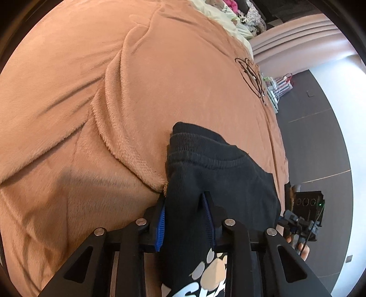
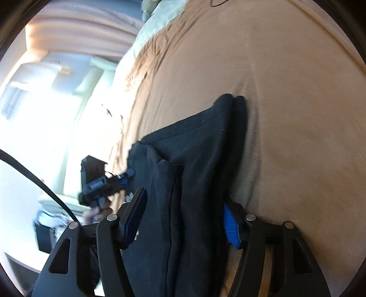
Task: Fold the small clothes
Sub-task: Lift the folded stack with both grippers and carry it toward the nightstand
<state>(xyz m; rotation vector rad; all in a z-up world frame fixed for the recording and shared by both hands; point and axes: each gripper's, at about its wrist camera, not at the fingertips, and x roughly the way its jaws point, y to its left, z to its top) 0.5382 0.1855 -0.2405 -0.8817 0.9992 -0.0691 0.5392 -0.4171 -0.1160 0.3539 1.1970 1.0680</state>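
Folding looked partway done, as a judgement from how the cloth lay. A small black garment [image 1: 219, 173] rested on the tan fleece blanket [image 1: 160, 75] covering the bed, its ribbed waistband end bunched and pointing away from the left camera, a paw print visible on the near part. From the right wrist view the same garment [image 2: 194, 160] showed two or more stacked layers with a long seam, so at least one fold seemed already made; the far tip was still lumpy and not squared off, so flattening and probably a further fold remained.

The left gripper [image 1: 185, 212] had its fingers closed on a thick pinch of the black fabric, blue pads pressed against it on both sides. The right gripper [image 2: 185, 217] straddled the folded stack with its fingers standing wide; the right-hand blue pad seemed at the cloth's edge, but whether either pad pressed on it I cannot tell. Each camera also caught the other handheld gripper beside the bed edge.

As for containers, none holding clothes could be made out; a loose pile of laundry [image 1: 231, 9] sat at the bed's far end, too small to sort.
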